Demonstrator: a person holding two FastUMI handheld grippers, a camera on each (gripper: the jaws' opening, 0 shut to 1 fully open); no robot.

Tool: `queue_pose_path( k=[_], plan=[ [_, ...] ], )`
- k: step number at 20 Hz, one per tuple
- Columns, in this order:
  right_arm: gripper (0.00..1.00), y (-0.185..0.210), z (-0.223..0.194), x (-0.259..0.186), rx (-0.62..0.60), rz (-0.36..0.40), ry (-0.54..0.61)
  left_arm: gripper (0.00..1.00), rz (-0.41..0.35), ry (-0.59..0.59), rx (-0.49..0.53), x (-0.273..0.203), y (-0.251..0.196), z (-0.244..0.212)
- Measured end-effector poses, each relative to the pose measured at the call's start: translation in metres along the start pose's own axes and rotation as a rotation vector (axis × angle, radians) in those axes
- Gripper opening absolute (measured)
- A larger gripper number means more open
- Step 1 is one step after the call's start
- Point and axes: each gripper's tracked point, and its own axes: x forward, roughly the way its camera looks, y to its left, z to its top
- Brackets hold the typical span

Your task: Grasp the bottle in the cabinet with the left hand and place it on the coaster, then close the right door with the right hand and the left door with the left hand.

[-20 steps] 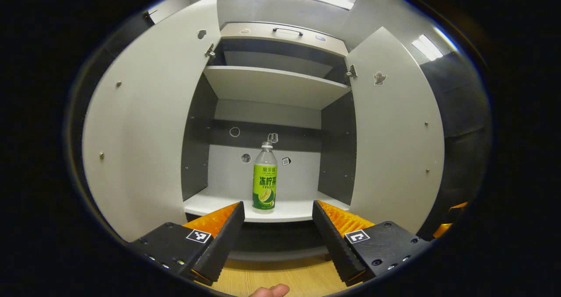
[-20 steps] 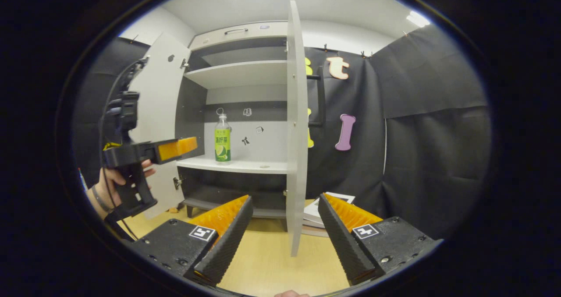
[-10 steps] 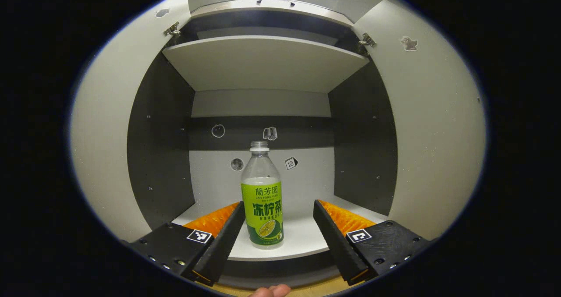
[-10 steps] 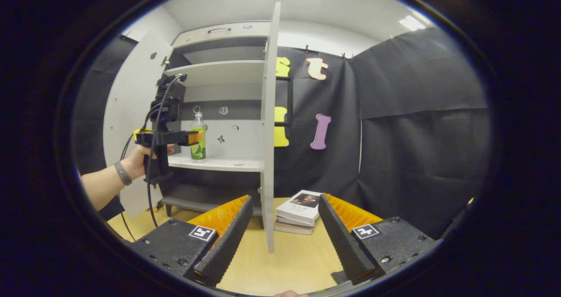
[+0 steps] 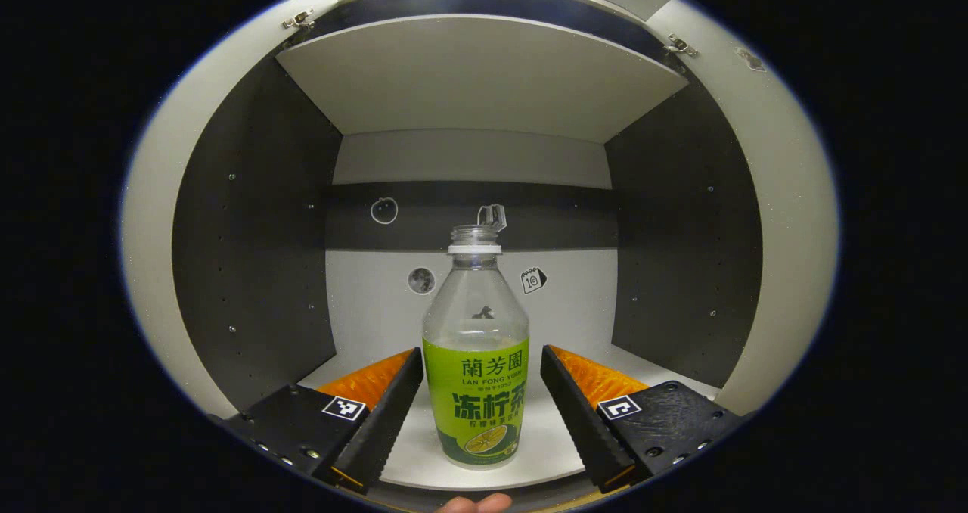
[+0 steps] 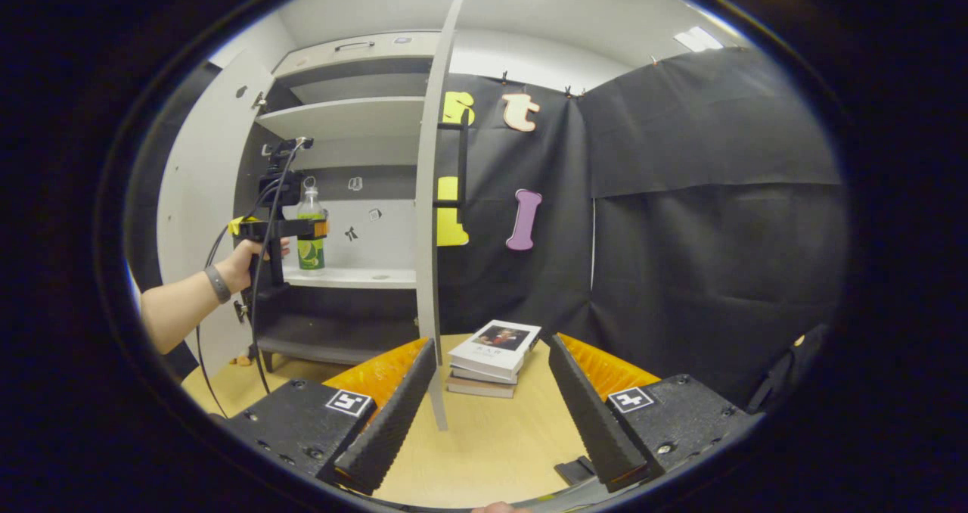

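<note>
In the left gripper view the left gripper has its two fingers spread wide, and the bottle stands upright between them with a small gap on each side, so no finger touches it. The bottle has a green label and an open neck, and it stands on the white lower shelf of the cabinet, near the front edge. Above it, at 12 o'clock, there is the upper shelf. The open left door is at 9 o'clock and the open right door at 3 o'clock.

In the right gripper view the right gripper is also spread and holds nothing; it hangs over the wooden table. Just beyond its fingers, at 12 o'clock, lies a stack of books, and the edge of the right door stands just beside the stack. At 10 o'clock, farther off, a hand holds the left gripper at the level of the bottle in the cabinet. I cannot tell where the coaster is.
</note>
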Motion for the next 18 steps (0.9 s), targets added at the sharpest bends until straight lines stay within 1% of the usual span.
queue_pose_path(
  k=[2,3,4,5,6,8,9,10,12,13,14,15,16,17,18],
  plan=[
    [0.99,0.0,0.0,0.002,0.003,-0.002,-0.001,0.96,-0.004,-0.001,0.002,0.005,0.0,-0.001],
    [0.94,0.001,0.001,0.002,0.005,-0.001,-0.002,0.96,-0.001,-0.005,0.002,0.006,0.001,-0.001],
    [0.99,0.001,0.001,0.003,0.008,0.0,-0.001,0.91,0.006,-0.008,0.006,0.008,0.004,0.0],
    [0.99,0.001,0.002,0.004,0.01,0.001,0.0,0.84,0.01,-0.011,0.007,0.006,0.006,0.001],
    [0.94,0.002,0.001,0.005,0.013,0.004,0.004,0.76,0.001,-0.009,0.004,0.006,0.005,0.002],
    [0.94,0.003,0.004,0.003,0.015,0.016,0.006,0.74,-0.017,-0.013,-0.007,0.0,0.003,0.006],
    [0.99,0.004,0.006,0.004,0.014,0.022,0.005,0.74,-0.02,-0.022,-0.008,-0.004,0.004,0.011],
    [0.94,0.005,0.006,0.005,0.012,0.028,0.006,0.73,-0.022,-0.034,-0.011,-0.01,0.005,0.017],
    [0.94,0.009,0.008,0.005,0.014,0.049,0.004,0.72,-0.036,-0.05,-0.016,-0.025,0.004,0.028],
    [0.94,0.012,0.011,0.005,0.018,0.065,-0.003,0.72,-0.044,-0.052,-0.016,-0.032,0.004,0.033],
    [0.99,0.014,0.012,0.005,0.02,0.082,-0.011,0.72,-0.047,-0.053,-0.014,-0.04,0.004,0.037],
    [0.94,0.017,0.012,0.005,0.019,0.1,-0.013,0.72,-0.046,-0.056,-0.013,-0.048,0.005,0.039],
    [0.99,0.021,0.01,0.005,0.017,0.117,-0.013,0.72,-0.044,-0.058,-0.011,-0.057,0.005,0.041],
    [0.94,0.023,0.011,0.004,0.017,0.134,-0.013,0.72,-0.039,-0.057,-0.005,-0.068,0.006,0.041],
    [0.99,0.027,0.013,0.002,0.021,0.156,-0.02,0.72,-0.033,-0.059,0.004,-0.077,0.007,0.042]
  ],
)
